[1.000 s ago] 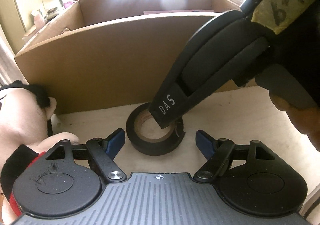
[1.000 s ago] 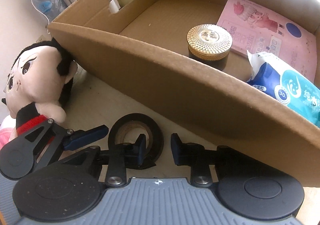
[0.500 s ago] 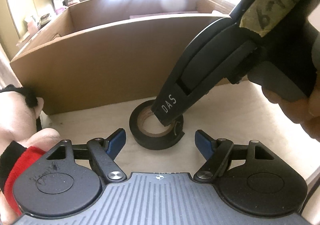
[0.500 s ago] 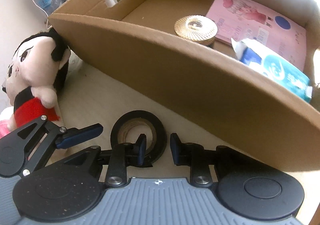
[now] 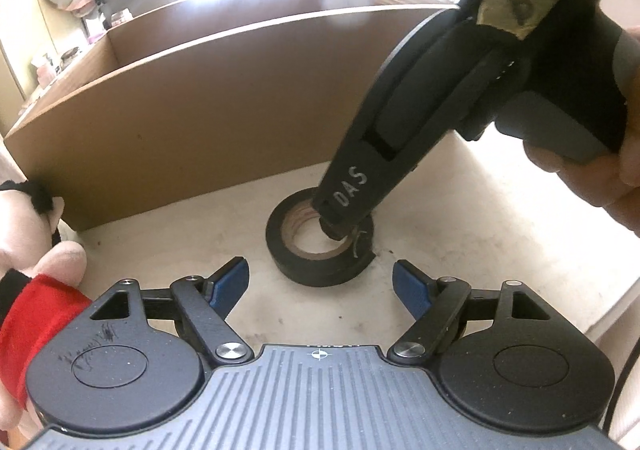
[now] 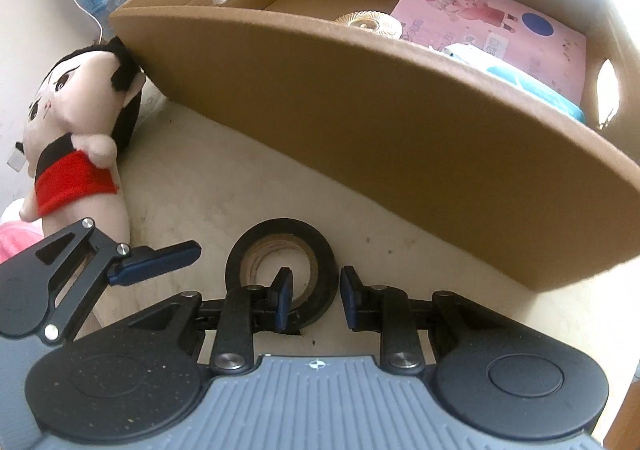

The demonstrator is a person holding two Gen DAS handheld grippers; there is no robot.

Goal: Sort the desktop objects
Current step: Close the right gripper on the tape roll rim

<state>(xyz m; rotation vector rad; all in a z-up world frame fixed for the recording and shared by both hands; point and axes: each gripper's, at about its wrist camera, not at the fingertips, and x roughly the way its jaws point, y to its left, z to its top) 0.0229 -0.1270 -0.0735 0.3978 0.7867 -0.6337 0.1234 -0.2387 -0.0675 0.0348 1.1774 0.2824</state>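
A black roll of tape [image 5: 320, 250] lies flat on the pale desk in front of a cardboard box [image 5: 200, 121]. My right gripper [image 6: 314, 300] straddles the near right wall of the tape [image 6: 280, 250], one finger inside the hole and one outside, with a gap left to the outer finger. In the left wrist view its black body [image 5: 400, 129] comes down into the roll. My left gripper [image 5: 320, 282] is open and empty, just short of the tape.
The box [image 6: 360, 109] holds a pink booklet [image 6: 500, 21], a gold-lidded jar [image 6: 368, 23] and a blue-white wipes pack [image 6: 520, 81]. A plush doll [image 6: 76, 137] in red lies at the left, touching the box corner. It also shows in the left wrist view [image 5: 28, 270].
My right gripper has dropped lower over the tape, so the box contents sink behind the front wall. The left gripper has drifted slightly. The tape has not moved.
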